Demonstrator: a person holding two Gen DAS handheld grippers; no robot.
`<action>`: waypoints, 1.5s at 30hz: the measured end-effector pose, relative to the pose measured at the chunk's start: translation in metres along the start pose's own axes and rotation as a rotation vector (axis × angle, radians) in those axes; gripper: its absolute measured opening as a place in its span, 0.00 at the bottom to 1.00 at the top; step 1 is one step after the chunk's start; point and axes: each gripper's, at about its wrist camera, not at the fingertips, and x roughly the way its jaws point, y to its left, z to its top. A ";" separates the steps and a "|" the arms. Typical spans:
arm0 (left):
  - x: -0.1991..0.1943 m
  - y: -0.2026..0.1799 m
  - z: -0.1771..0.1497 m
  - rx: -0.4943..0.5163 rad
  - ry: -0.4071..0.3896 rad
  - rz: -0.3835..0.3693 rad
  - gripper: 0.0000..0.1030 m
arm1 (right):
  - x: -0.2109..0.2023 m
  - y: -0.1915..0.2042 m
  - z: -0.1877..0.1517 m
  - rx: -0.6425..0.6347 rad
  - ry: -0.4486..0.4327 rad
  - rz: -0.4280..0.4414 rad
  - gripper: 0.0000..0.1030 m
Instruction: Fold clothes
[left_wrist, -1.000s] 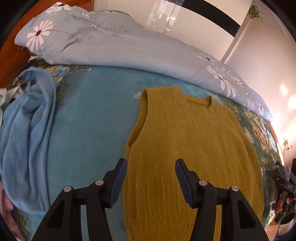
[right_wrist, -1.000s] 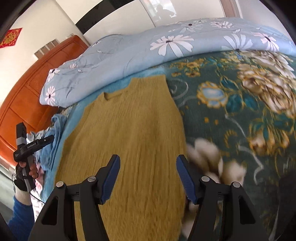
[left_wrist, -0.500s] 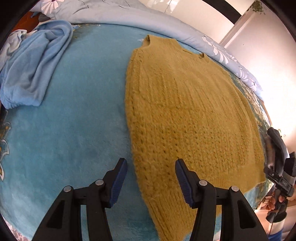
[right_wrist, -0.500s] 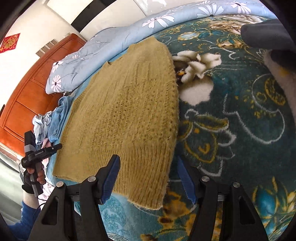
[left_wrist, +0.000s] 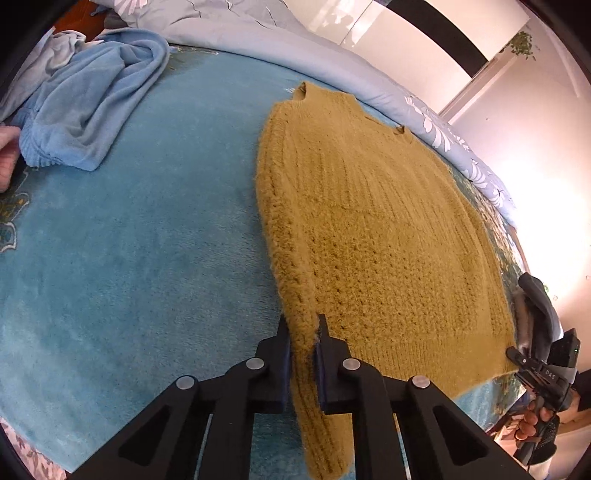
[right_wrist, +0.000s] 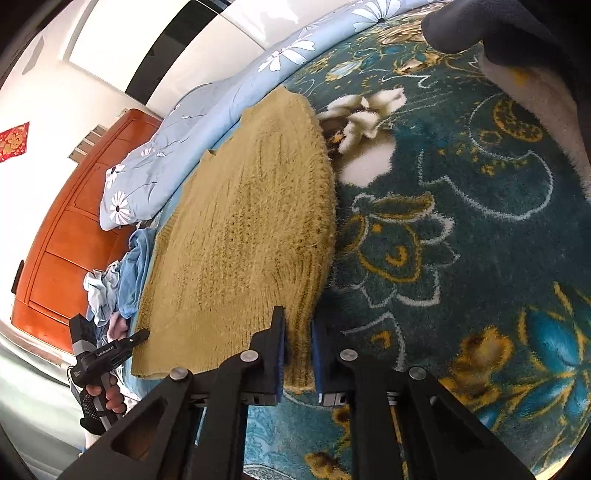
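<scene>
1. Covering most of both views, a bed (left_wrist: 122, 258) wears a plush blanket, plain teal on one side and dark teal with gold and white flowers (right_wrist: 461, 229) on the other; its edges run out of frame.
2. A pale blue quilt (left_wrist: 258, 40) with white daisies is bunched along the far edge, with an orange wooden headboard (right_wrist: 74, 236) partly hidden behind it.
3. A mustard knitted vest (left_wrist: 376, 229) lies flat in the middle of the blanket, neckline toward the quilt, hem toward the cameras.
4. A crumpled light blue garment (left_wrist: 85, 107) lies well apart from the vest near the headboard; its shape is hard to make out.
5. A dark grey piece of clothing with a pale lining (right_wrist: 517, 48) is cut off at the top right corner of the right wrist view.
6. The left gripper (left_wrist: 303, 354) is clamped on the vest's left side edge near the hem, fabric pinched between both pads.
7. The right gripper (right_wrist: 297, 350) is clamped on the vest's lower right corner in the same way.
8. Each gripper also appears small at the rim of the other view, with the fingers holding it only partly visible.
</scene>
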 end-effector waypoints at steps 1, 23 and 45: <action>-0.005 0.001 0.000 0.001 -0.015 -0.003 0.11 | -0.003 0.003 0.000 -0.012 -0.009 -0.003 0.11; -0.030 -0.014 0.078 0.250 -0.128 0.115 0.68 | -0.001 0.047 0.067 -0.304 -0.032 -0.117 0.49; 0.222 -0.083 0.315 0.693 0.023 0.365 0.72 | 0.287 0.131 0.339 -0.878 0.184 -0.435 0.52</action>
